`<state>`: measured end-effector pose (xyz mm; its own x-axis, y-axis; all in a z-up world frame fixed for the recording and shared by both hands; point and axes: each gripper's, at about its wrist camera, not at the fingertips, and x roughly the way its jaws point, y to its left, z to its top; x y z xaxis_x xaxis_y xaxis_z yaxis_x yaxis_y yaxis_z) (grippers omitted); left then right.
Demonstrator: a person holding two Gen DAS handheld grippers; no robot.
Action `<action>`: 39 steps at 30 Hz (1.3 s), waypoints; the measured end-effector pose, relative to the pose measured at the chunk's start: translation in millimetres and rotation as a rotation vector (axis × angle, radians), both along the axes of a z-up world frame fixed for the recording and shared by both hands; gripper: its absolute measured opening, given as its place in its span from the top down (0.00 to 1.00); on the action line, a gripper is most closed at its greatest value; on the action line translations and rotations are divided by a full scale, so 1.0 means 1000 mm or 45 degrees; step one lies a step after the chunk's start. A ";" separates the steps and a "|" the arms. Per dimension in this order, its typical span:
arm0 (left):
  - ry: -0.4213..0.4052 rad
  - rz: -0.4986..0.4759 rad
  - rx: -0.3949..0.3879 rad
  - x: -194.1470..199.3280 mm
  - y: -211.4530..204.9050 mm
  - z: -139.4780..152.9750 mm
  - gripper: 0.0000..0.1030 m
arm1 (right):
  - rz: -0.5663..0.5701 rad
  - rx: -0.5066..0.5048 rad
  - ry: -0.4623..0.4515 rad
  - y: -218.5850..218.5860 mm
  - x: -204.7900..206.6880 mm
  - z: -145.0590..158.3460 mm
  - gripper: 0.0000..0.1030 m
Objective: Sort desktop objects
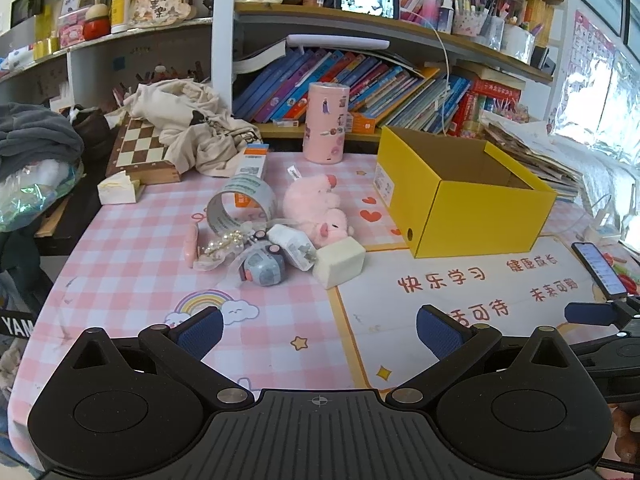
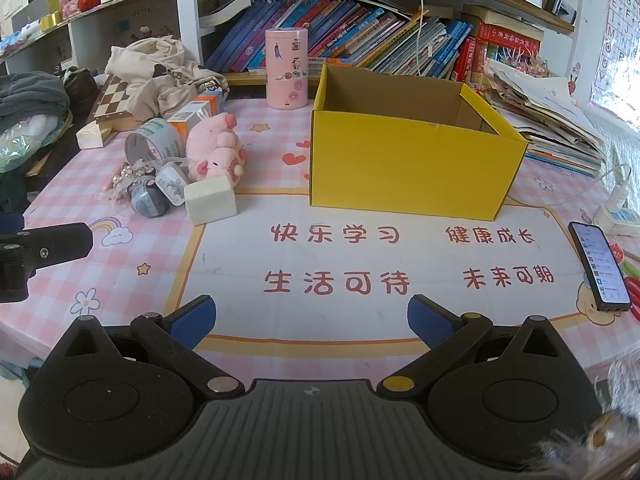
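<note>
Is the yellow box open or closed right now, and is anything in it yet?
Open: the yellow box has no lid and its brown inner walls show. No object is visible inside, but its floor is hidden by the front wall, so empty cannot be confirmed.

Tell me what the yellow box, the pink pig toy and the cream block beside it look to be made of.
Yellow box: cardboard, matte yellow outside, plain brown inside, with folded edges.
Pink pig toy: plush fabric, fuzzy pile, soft rounded shape.
Cream block: probably foam or sponge, judging by its dull, slightly grainy faces and soft corners; an eraser or soap cannot be ruled out.
</note>
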<state>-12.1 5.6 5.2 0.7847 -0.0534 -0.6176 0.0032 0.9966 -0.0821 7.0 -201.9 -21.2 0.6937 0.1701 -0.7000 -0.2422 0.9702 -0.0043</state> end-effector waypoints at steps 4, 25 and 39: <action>0.001 -0.002 0.000 0.000 -0.001 0.000 0.00 | 0.003 -0.001 0.001 0.000 0.000 0.000 0.00; 0.003 -0.013 -0.015 0.001 -0.002 -0.001 0.00 | 0.012 -0.006 0.012 0.000 0.001 -0.002 0.00; 0.011 -0.003 -0.019 0.002 -0.001 -0.002 0.00 | 0.023 -0.016 0.007 0.003 0.001 -0.001 0.00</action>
